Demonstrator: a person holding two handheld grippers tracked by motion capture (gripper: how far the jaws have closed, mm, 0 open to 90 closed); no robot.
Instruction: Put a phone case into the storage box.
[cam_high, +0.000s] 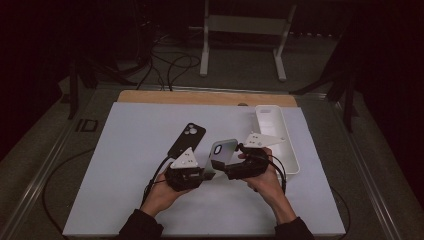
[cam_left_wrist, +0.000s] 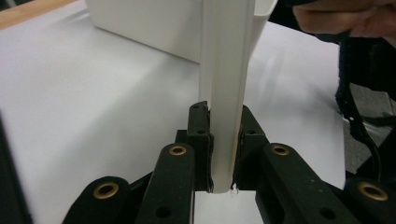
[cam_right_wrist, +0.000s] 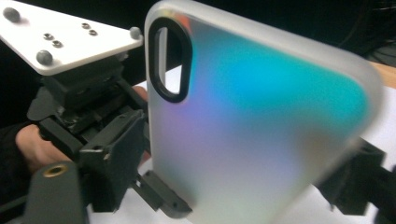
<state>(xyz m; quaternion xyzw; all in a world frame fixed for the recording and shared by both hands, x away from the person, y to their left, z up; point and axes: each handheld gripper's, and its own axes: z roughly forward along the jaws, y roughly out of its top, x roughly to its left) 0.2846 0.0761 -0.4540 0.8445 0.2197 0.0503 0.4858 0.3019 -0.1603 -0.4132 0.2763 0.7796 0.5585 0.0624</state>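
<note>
White tray w/ nothing inside; iridescent phone case clamped in left jaws, right jaws unclear.

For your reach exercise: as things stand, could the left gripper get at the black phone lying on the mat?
Probably not yet. The left gripper is shut on the iridescent case, so its jaws are full. The black phone lies unobstructed just beyond it; once freed, it looks reachable.

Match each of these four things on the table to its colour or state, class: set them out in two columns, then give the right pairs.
Things:
1. iridescent phone case
2. black phone case
3. white tray
4. left gripper

States:
A. lying flat on the white mat
B. shut on a case edge
C. held up between both grippers
D. standing at the mat's right side

Pairs: 1-C, 2-A, 3-D, 4-B
</note>
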